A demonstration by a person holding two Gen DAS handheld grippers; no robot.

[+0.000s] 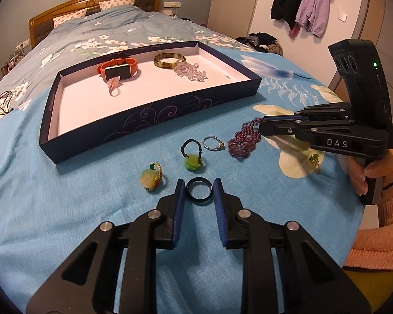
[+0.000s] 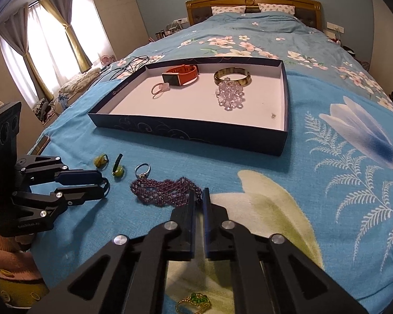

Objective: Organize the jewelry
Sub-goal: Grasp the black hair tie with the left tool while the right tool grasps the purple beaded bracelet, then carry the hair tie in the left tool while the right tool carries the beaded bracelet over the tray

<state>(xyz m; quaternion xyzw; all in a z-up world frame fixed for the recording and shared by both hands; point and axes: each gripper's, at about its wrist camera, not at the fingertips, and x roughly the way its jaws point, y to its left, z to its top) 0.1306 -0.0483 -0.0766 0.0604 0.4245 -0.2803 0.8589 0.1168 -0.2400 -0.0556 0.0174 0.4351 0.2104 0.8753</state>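
Note:
My left gripper (image 1: 199, 184) is open, low over the blue bedspread, its fingers either side of a black ring (image 1: 199, 190). My right gripper (image 2: 199, 193) is shut on the end of a purple beaded bracelet (image 2: 162, 191), which lies on the bedspread; the bracelet also shows in the left wrist view (image 1: 242, 142). Loose nearby lie a silver ring (image 1: 212, 142), a green stone ring (image 1: 192, 161), a yellow stone ring (image 1: 152, 178) and a gold-green ring (image 1: 315, 161). The dark box lid tray (image 1: 123, 128) holds an orange watch (image 1: 119, 69), a bangle (image 1: 169, 60), clear beads (image 1: 190, 72) and a pink ring (image 1: 114, 86).
The work surface is a bed with a floral blue cover. A headboard (image 2: 251, 2) stands at the far end. Cables (image 2: 128, 65) lie left of the tray. Coats (image 1: 304, 2) hang on the wall. My sleeve (image 1: 380, 235) is at the right edge.

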